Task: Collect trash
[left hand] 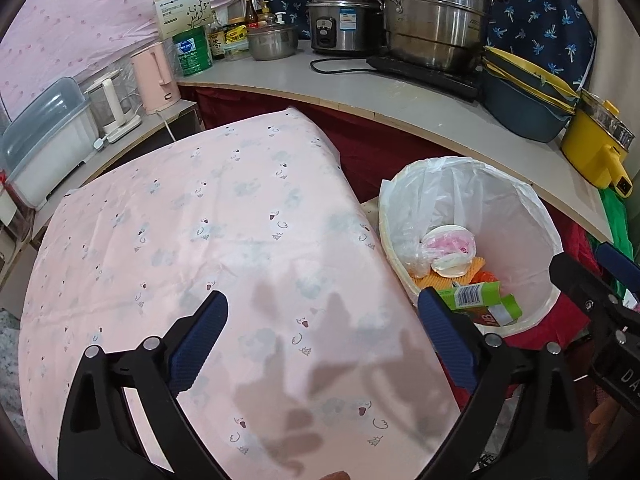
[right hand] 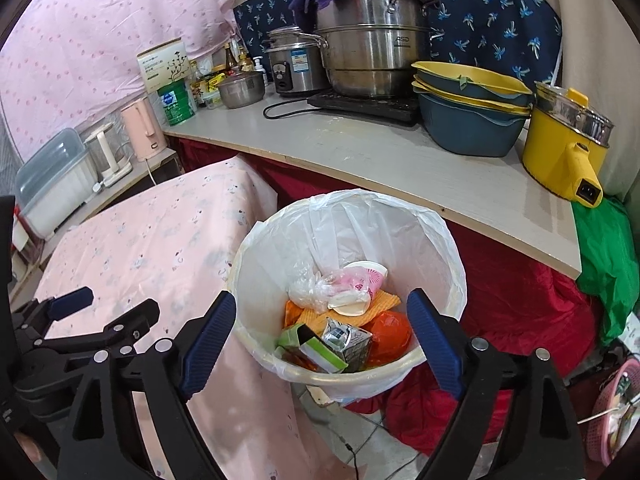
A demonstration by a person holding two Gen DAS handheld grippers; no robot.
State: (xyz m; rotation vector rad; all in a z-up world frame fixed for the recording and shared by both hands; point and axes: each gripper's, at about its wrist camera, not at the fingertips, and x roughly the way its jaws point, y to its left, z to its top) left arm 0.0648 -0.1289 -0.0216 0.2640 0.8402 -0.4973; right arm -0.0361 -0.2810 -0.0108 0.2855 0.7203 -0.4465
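A white bin lined with a plastic bag (right hand: pixel 436 240) stands beside the pink-clothed table (right hand: pixel 160 248). It holds trash: a green carton (right hand: pixel 316 350), a crumpled silver carton (right hand: pixel 346 340), an orange ball-like piece (right hand: pixel 390 336), a paper cup (right hand: pixel 368 276) and a clear bag. My right gripper (right hand: pixel 322 334) is open and empty just above the bin's near rim. My left gripper (left hand: pixel 324 324) is open and empty over the tablecloth (left hand: pixel 200 240), left of the bin (left hand: pixel 520 216). The right gripper shows at the right edge of the left wrist view (left hand: pixel 600 300).
A grey counter (right hand: pixel 400 160) behind the bin carries steel pots (right hand: pixel 372 52), a rice cooker (right hand: pixel 294 64), stacked blue-yellow basins (right hand: pixel 468 108) and a yellow electric pot (right hand: pixel 564 148). A pink kettle (left hand: pixel 154 76) and clear box (left hand: pixel 44 136) stand at left. Red cloth (right hand: pixel 520 304) hangs below the counter.
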